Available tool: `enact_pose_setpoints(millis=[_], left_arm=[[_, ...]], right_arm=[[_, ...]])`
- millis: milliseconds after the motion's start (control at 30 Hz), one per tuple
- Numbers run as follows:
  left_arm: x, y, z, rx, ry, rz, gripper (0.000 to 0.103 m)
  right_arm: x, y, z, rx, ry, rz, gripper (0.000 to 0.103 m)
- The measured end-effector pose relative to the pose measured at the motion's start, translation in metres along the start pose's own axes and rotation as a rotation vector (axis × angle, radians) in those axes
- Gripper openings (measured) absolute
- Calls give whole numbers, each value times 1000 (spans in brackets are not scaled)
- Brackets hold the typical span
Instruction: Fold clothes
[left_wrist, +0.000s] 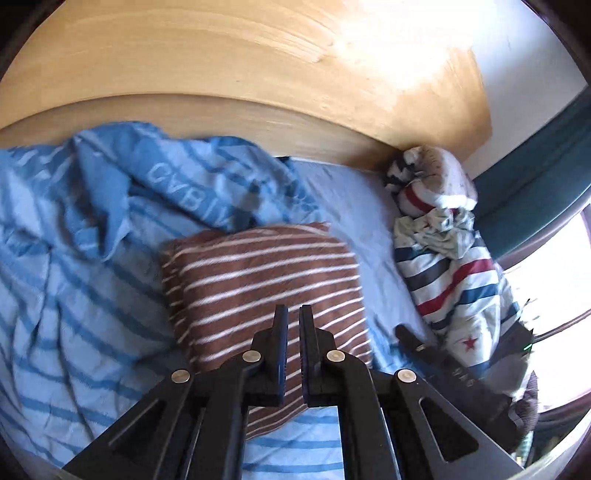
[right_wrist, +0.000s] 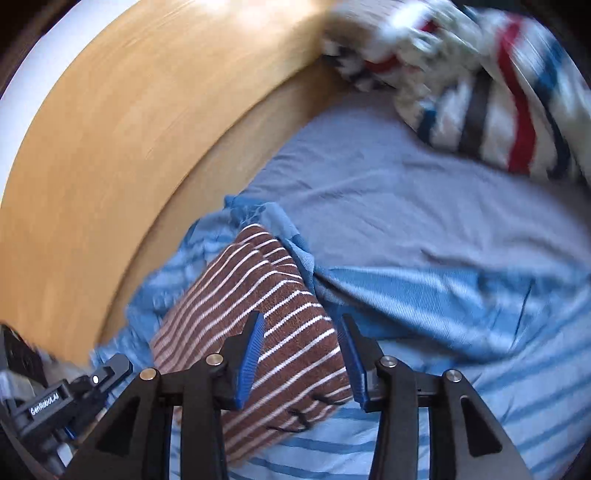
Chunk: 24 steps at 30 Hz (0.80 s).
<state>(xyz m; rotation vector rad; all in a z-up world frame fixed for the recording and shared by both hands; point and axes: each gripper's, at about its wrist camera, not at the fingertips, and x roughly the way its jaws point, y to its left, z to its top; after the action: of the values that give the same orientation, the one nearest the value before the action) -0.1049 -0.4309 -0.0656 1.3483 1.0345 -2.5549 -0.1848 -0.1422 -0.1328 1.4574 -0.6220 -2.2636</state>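
Note:
A folded brown garment with thin white stripes (left_wrist: 258, 273) lies on a crumpled light-blue striped cloth (left_wrist: 74, 295) on the bed. My left gripper (left_wrist: 293, 314) hovers over the garment's near half, its fingers almost together, with nothing visibly pinched between them. In the right wrist view the same brown garment (right_wrist: 258, 314) sits between and under the spread fingers of my right gripper (right_wrist: 303, 325), which is open. The right gripper's finger (left_wrist: 424, 347) also shows low on the right in the left wrist view. The left gripper's body (right_wrist: 110, 369) appears at the lower left of the right wrist view.
A pile of unfolded clothes, white with red and blue stripes (left_wrist: 454, 280), lies at the bed's right side (right_wrist: 498, 92). A wooden headboard (left_wrist: 221, 74) runs along the far edge. Plain blue-grey sheet (right_wrist: 406, 184) lies between the pile and the garment. A window (left_wrist: 554, 277) is at far right.

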Motion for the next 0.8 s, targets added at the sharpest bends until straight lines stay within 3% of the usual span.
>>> enact_pose_setpoints(millis=[100, 167, 367, 433, 500, 633, 700, 800], left_arm=[[23, -15, 14, 6, 63, 8, 14], [44, -30, 18, 55, 86, 41, 24], [120, -83, 19, 395, 51, 281, 24], [148, -77, 22, 382, 82, 318, 24], [164, -67, 23, 348, 63, 339, 23], [174, -65, 18, 388, 14, 377, 23], [177, -65, 18, 410, 10, 390, 23], [182, -60, 23, 388, 19, 379, 23]], right_arm=[[8, -6, -14, 113, -18, -11, 46], [10, -6, -26, 120, -47, -20, 46], [36, -6, -41, 40, -88, -117, 46], [39, -7, -42, 13, -112, -126, 49], [44, -8, -42, -12, -130, -130, 52], [49, -11, -44, -37, -163, -139, 58], [50, -11, -44, -41, -167, -146, 71], [52, -11, -44, -47, -174, -156, 71]])
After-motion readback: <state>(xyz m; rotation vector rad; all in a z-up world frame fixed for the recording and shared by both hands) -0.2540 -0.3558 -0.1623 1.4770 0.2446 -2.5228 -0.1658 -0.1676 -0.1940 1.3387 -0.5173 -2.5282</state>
